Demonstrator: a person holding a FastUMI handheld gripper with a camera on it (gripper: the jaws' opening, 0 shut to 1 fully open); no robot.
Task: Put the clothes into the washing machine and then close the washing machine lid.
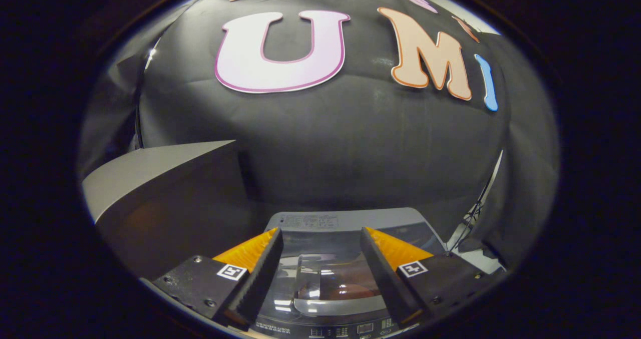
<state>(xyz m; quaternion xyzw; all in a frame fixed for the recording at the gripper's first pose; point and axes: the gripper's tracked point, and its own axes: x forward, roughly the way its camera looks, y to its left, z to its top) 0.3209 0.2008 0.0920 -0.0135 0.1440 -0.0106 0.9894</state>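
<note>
The gripper (320, 239) hangs above the washing machine (345, 221) with its two fingers spread and nothing between them. Below the gap lies the washing machine lid (325, 284), a glossy tinted panel that appears to rest flat and closed, though reflections make this hard to confirm. Something reddish shows through the panel, possibly clothes in the drum; no clothes show elsewhere. Nearest the camera runs the control strip (345, 331); beyond the fingertips is the machine's grey rear deck. To the left stands a grey box (165, 194), close beside the machine; behind all hangs the black cloth wall (350, 143). Risks, as judged: a descent with fingers spread could strike the slick lid or slide off its front lip; a leftward swing could catch the box's corner. Open room lies above and to the right.
</note>
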